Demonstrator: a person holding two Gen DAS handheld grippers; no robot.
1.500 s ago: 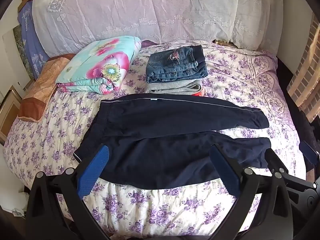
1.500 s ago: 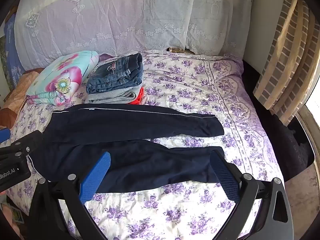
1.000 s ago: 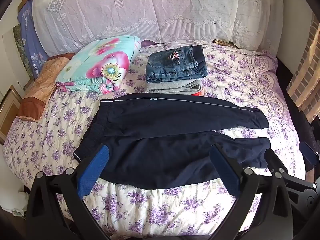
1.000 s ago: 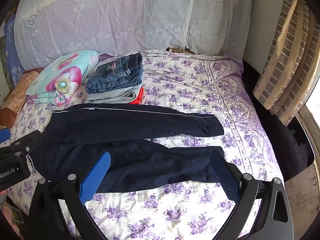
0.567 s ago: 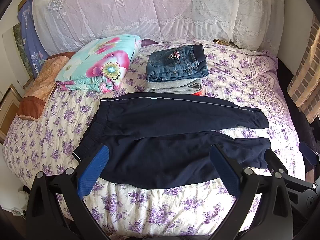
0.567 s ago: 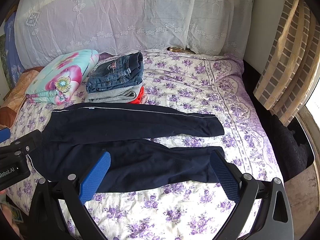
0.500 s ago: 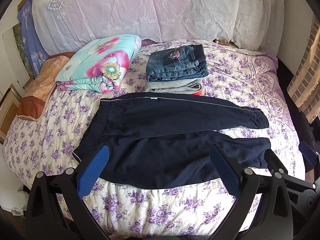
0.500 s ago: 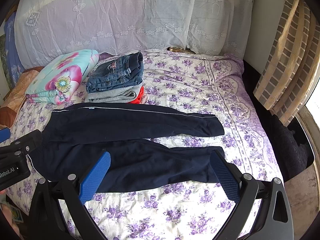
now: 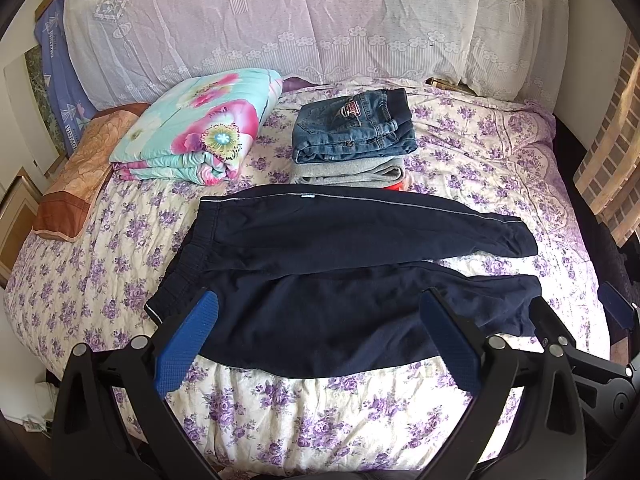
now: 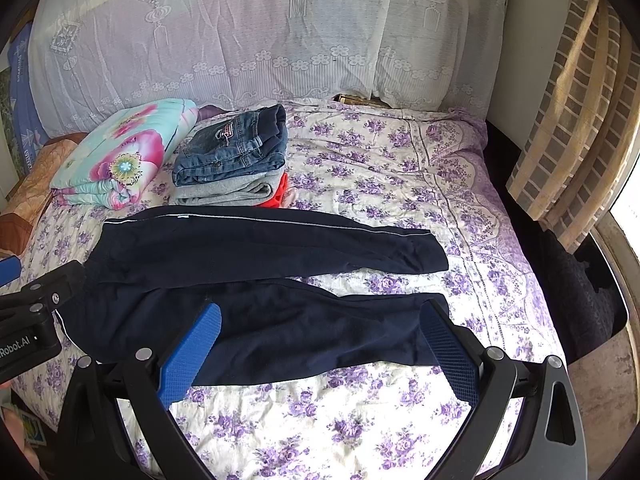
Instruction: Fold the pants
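Nothing has shifted since earlier: navy track pants (image 9: 340, 276) lie flat on the floral bedspread (image 9: 480, 160), long axis crosswise, waistband nearer the wide-open left gripper (image 9: 320, 344), cuffs nearer the wide-open right gripper (image 10: 320, 348).

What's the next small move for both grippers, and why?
Probably lower both onto the near leg's edge. The navy pants lie flat and unfolded on the bed, legs apart; the left gripper and right gripper hover open, gripping nothing.
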